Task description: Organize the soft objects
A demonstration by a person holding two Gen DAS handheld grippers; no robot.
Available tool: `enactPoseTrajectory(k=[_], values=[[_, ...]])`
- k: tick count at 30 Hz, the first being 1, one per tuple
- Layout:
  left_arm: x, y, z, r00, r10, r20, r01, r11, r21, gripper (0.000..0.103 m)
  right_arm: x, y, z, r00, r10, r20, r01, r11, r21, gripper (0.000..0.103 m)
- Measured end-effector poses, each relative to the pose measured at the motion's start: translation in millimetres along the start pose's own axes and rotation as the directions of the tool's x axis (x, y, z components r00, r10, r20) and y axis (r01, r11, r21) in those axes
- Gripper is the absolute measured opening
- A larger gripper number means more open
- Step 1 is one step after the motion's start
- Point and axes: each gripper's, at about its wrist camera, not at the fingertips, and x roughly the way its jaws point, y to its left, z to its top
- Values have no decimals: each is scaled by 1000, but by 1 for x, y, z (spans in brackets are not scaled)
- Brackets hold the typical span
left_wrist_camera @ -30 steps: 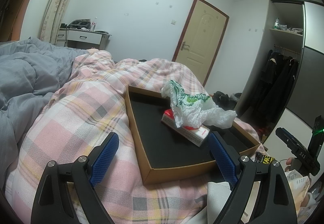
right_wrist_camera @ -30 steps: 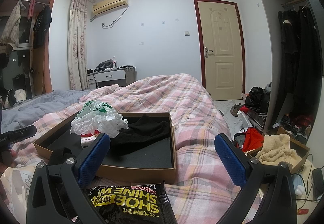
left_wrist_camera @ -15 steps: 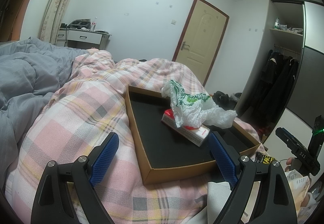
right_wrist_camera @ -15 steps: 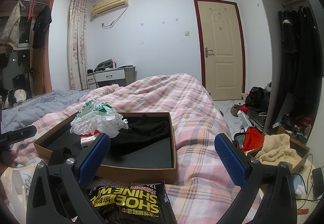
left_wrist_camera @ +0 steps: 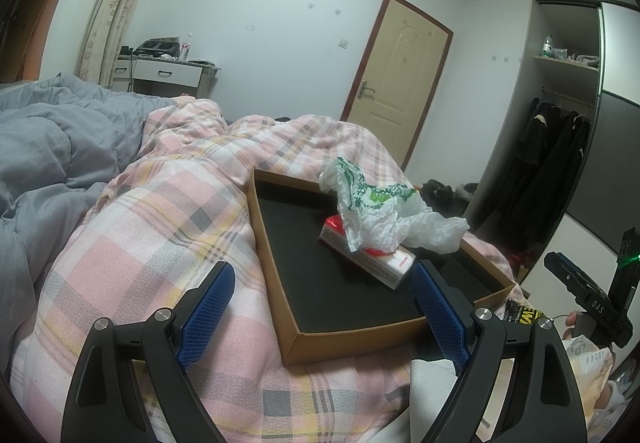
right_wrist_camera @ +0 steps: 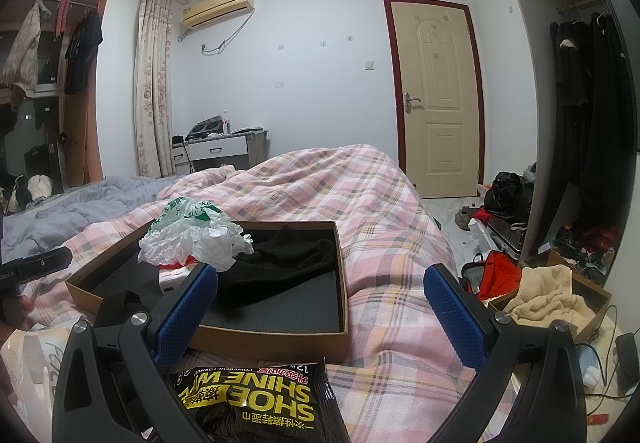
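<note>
Shallow brown cardboard tray (left_wrist_camera: 352, 339) on pink plaid quilt (left_wrist_camera: 160, 227), frame centre: holds crumpled white-green plastic bag (left_wrist_camera: 384, 211), red-white tissue pack (left_wrist_camera: 372, 263), black cloth (right_wrist_camera: 288, 263). Left gripper (left_wrist_camera: 324, 319) and right gripper (right_wrist_camera: 320, 319), both spread wide and empty, hover near the tray's front rim. Black-yellow shoe-wipes packet (right_wrist_camera: 260, 399) lies at bottom centre, between the right fingers.

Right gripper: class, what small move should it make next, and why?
Probably ease the right gripper down toward the shoe shine pack. Its jaws stand open and empty, and the pack lies on the plaid quilt just outside the cardboard box, which already holds other soft items.
</note>
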Motion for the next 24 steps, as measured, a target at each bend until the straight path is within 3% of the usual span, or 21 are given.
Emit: enactPoseTrajectory(k=[24], values=[[-5, -13, -2, 998, 58, 34, -61, 995, 80, 89, 0, 0, 0, 1000, 0, 0, 0, 1000, -1, 103]])
